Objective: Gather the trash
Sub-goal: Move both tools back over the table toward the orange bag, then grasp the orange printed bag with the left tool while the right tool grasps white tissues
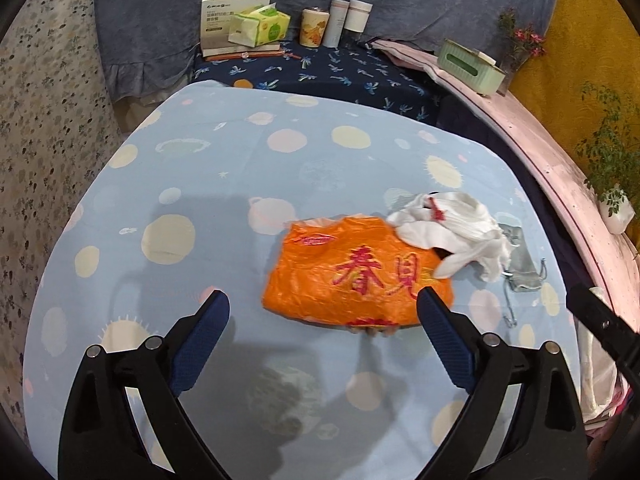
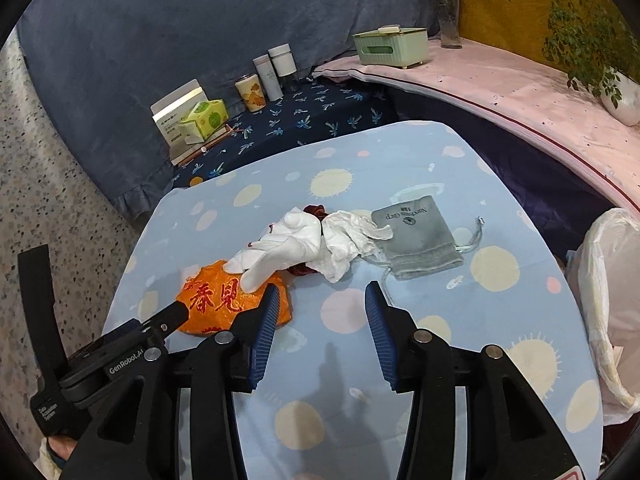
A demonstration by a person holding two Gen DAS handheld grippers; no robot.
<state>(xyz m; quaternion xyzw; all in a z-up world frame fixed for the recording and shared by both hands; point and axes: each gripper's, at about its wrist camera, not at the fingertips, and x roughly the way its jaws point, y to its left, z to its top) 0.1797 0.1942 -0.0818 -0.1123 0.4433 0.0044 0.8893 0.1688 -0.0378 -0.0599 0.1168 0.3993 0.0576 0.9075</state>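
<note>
An orange plastic bag (image 1: 356, 276) with red characters lies flat on the spotted light-blue tablecloth (image 1: 200, 184). White crumpled tissue and a white glove (image 1: 452, 228) rest on the bag's far right corner, with a dark red scrap (image 2: 314, 211) among them. My left gripper (image 1: 323, 304) is open wide just short of the bag's near edge, nothing between its fingers. In the right wrist view the orange bag (image 2: 216, 300) sits left of my right gripper (image 2: 320, 296), which is open over bare cloth, below the tissue pile (image 2: 316, 244).
A grey drawstring pouch (image 2: 416, 236) lies right of the tissue. A white plastic bag (image 2: 612, 304) hangs at the table's right edge. Behind the table stand a box, tissue pack (image 1: 260, 24), cans, a green tissue box (image 1: 472, 66) and potted plants on a pink ledge.
</note>
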